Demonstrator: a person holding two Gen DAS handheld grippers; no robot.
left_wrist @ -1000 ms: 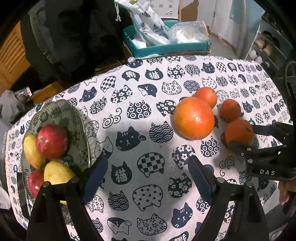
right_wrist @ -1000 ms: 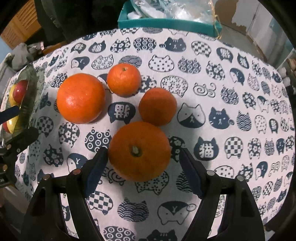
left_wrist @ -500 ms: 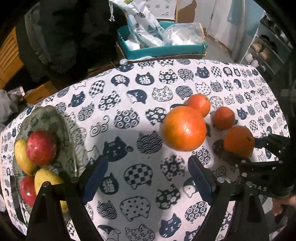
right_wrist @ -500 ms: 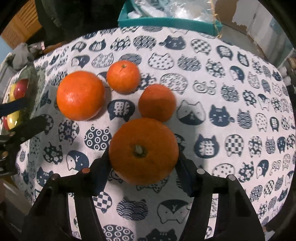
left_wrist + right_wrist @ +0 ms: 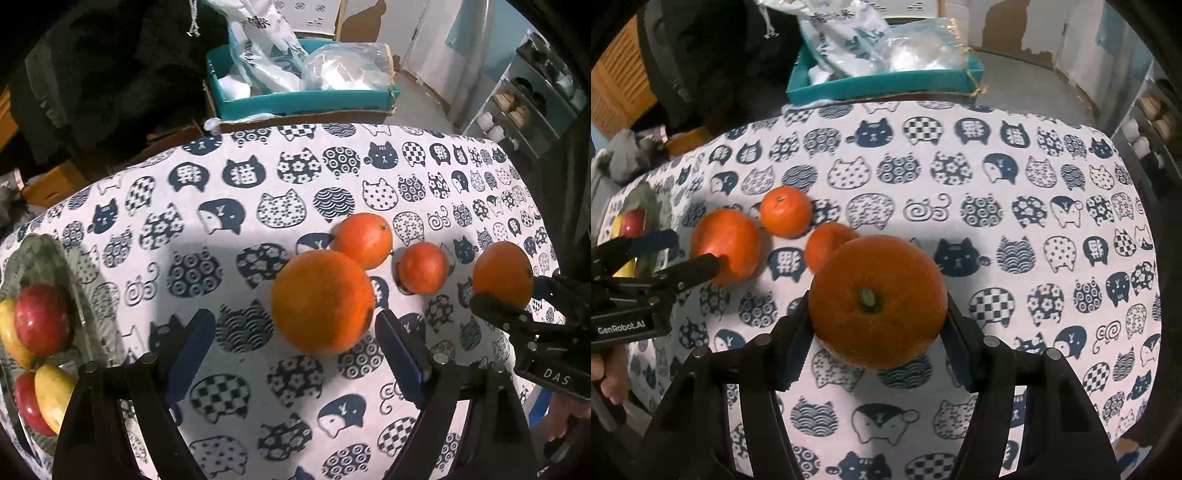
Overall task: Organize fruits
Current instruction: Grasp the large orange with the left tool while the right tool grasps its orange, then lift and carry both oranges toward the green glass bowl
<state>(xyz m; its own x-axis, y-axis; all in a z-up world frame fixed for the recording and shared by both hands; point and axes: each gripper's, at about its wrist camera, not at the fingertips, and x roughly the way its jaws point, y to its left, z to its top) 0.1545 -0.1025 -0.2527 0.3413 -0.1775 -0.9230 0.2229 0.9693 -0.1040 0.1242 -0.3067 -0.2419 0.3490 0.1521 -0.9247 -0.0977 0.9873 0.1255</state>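
My right gripper [image 5: 877, 332] is shut on an orange with a green stem [image 5: 877, 301] and holds it above the cat-print cloth [image 5: 997, 184]. The left wrist view shows that orange [image 5: 504, 275] at the right, between the black fingers. My left gripper [image 5: 293, 334] is open, and the largest orange [image 5: 323, 301] lies on the cloth just ahead of its blue pads [image 5: 192, 350], untouched. Two smaller oranges [image 5: 364, 240] [image 5: 423, 267] sit behind it. At the far left a glass plate [image 5: 48, 258] carries red apples [image 5: 40, 319] and yellow fruits [image 5: 55, 395].
Beyond the table's far edge stands a teal box [image 5: 303, 99] stuffed with plastic bags. Dark clothing hangs at the back left, and a shoe rack [image 5: 532, 96] stands at the right. A person's hand [image 5: 609, 380] grips the left gripper's handle.
My right gripper closed on the stemmed orange and lifted it off the cloth. My left gripper moved right, from near the plate toward the largest orange.
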